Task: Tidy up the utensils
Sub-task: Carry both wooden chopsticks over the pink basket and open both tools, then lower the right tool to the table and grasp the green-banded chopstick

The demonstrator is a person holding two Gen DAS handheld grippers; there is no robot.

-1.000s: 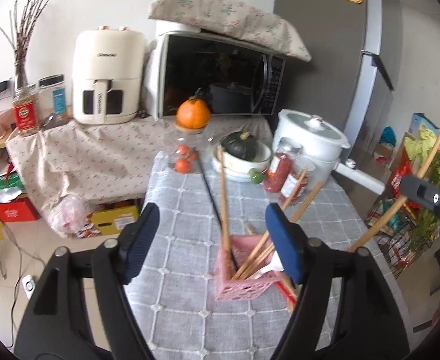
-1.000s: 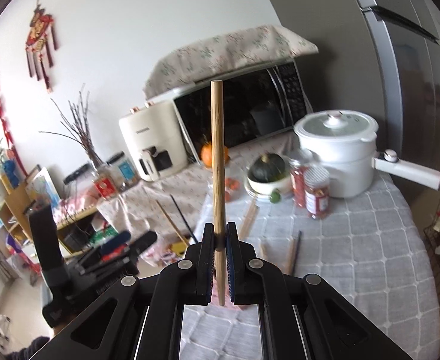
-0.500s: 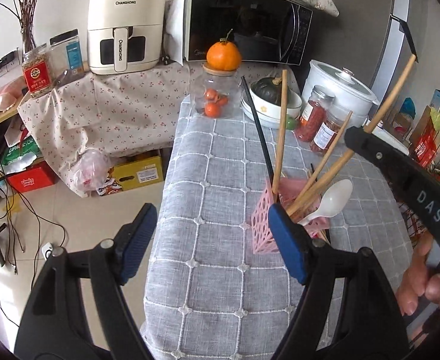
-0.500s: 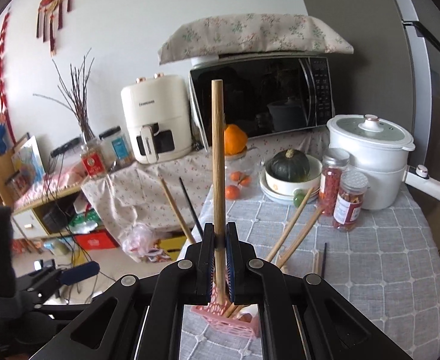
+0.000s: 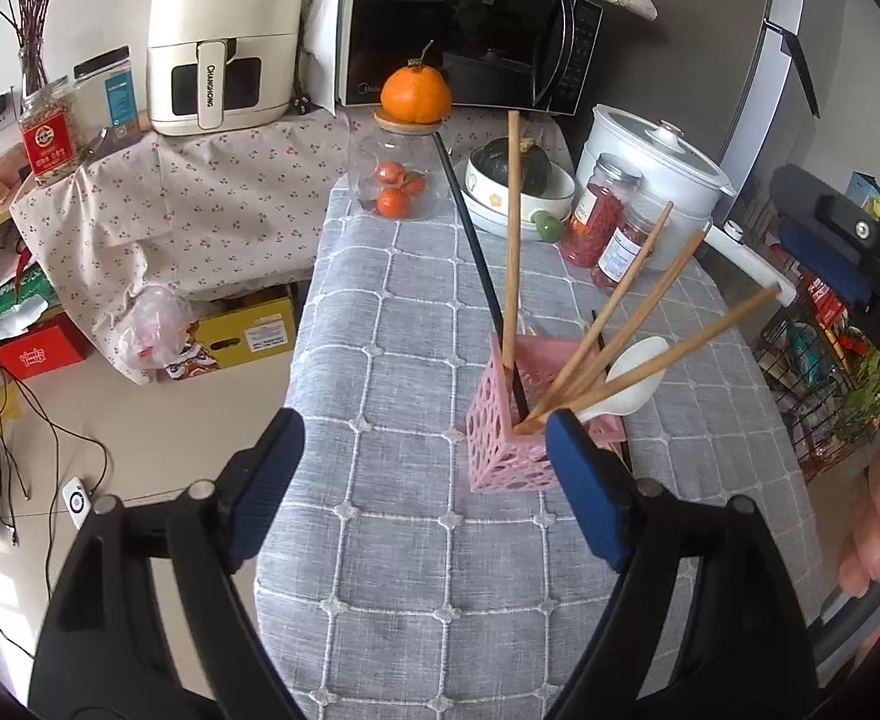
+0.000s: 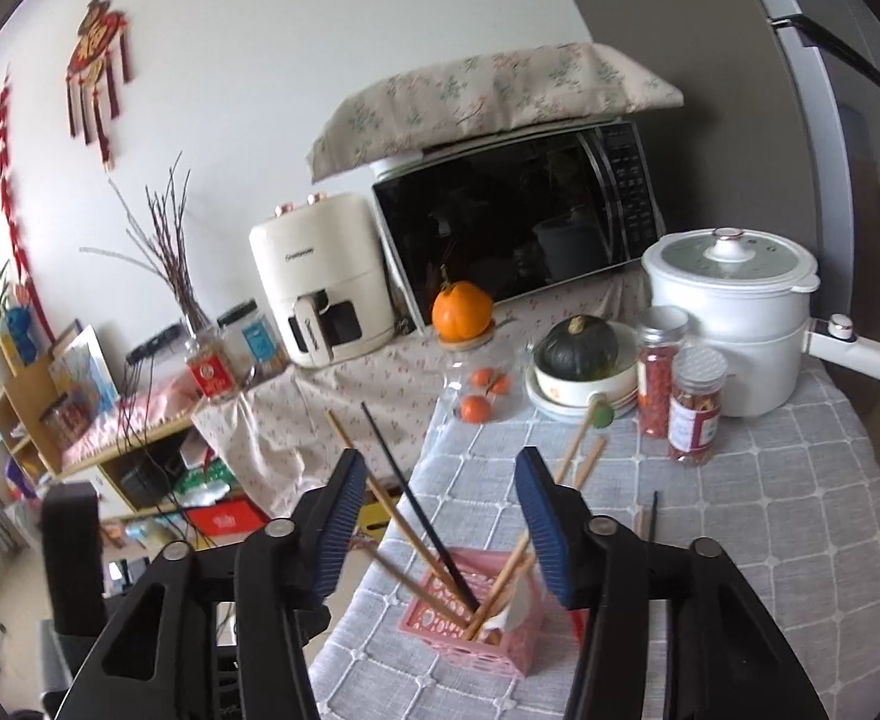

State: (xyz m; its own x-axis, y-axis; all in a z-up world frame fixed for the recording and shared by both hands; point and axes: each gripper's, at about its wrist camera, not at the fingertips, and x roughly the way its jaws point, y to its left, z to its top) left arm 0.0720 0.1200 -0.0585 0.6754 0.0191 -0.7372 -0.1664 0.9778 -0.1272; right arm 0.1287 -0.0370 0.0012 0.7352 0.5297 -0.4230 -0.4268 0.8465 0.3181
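A pink openwork basket (image 5: pixel 502 450) (image 6: pixel 469 630) stands on the grey checked tablecloth (image 5: pixel 416 312). Several wooden chopsticks (image 5: pixel 510 228), a black chopstick (image 5: pixel 475 246) and a white spoon (image 5: pixel 634 369) lean out of it. My left gripper (image 5: pixel 422 471) hovers just in front of the basket, its jaws opening with nothing pressed between the pads. My right gripper (image 6: pixel 440 501) is above the basket, its jaws opening; chopsticks (image 6: pixel 401 519) stand below the gap, untouched by the pads. It shows in the left wrist view as the right gripper (image 5: pixel 829 240), with a person's hand (image 5: pixel 877 510) on it.
A loose black chopstick (image 6: pixel 652 519) lies on the cloth behind the basket. Further back are a glass jar of tomatoes (image 5: pixel 401 180) with an orange on top, a bowl with a green squash (image 6: pixel 577 360), two spice jars (image 6: pixel 694 414), a white pot (image 6: pixel 733 312) and a microwave (image 5: pixel 463 36). The table's left edge drops to a cluttered floor (image 5: pixel 110 450).
My right gripper let go of the wooden chopstick it held upright; the chopstick now leans in the basket and the jaws stand apart. The left gripper tilted down and its jaws widened a little.
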